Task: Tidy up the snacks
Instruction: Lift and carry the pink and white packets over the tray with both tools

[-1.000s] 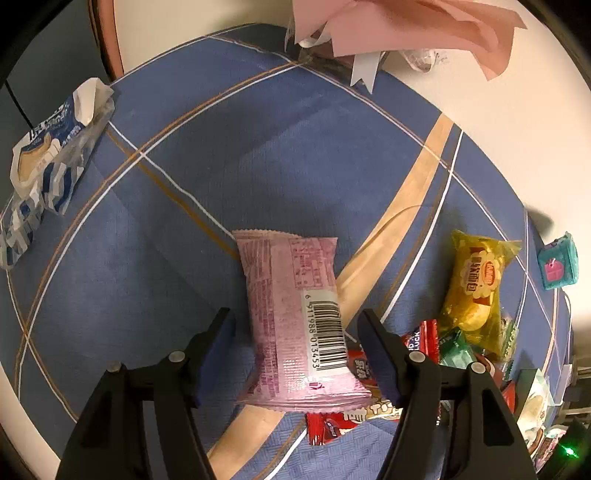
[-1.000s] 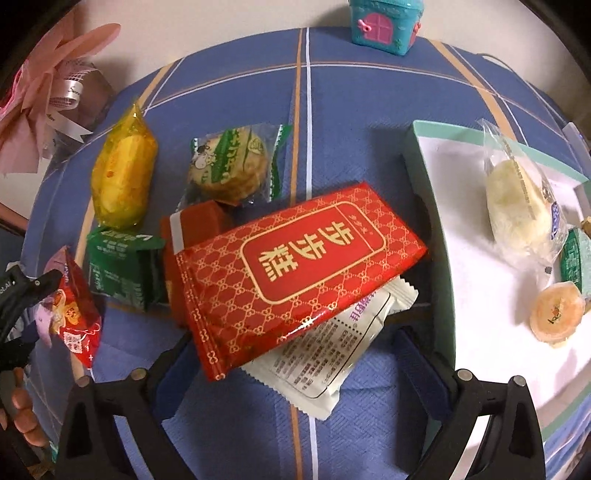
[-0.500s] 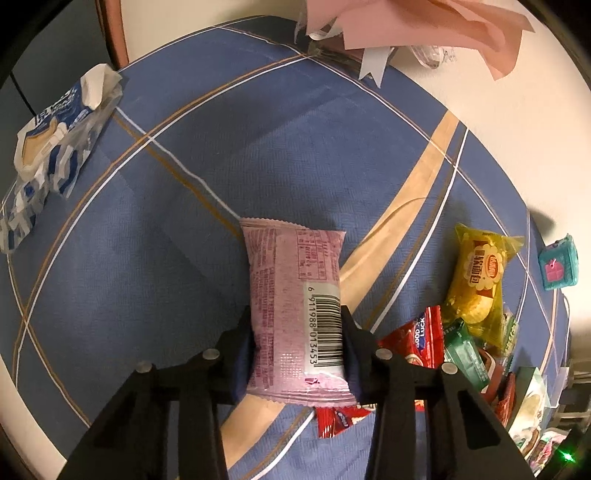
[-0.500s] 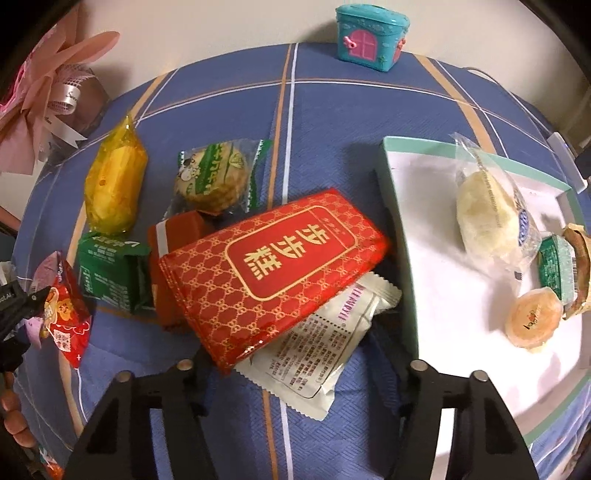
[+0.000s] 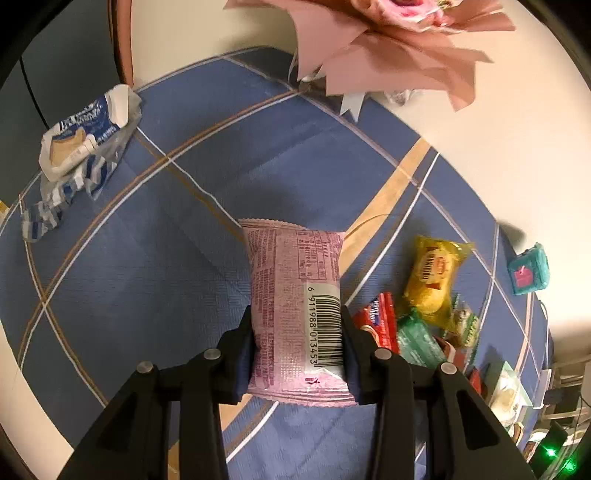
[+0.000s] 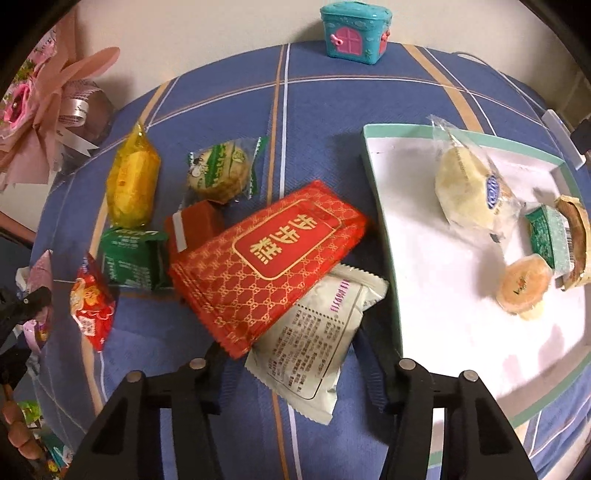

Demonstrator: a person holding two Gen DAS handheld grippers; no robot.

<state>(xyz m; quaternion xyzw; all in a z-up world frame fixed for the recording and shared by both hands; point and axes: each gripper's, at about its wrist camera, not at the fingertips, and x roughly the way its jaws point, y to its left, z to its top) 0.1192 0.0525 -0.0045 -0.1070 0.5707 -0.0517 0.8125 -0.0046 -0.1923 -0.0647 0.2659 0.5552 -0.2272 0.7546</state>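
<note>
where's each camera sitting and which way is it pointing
Left wrist: on the left gripper, looking steeply down along its fingers, which pinch a pink packet above the blue tablecloth.
Right wrist: on the right gripper, also looking steeply down; its jaws, just closing, straddle a red packet and white packet beside the tray.
Both views share the yellow snack, teal toy house and pink bouquet.
</note>
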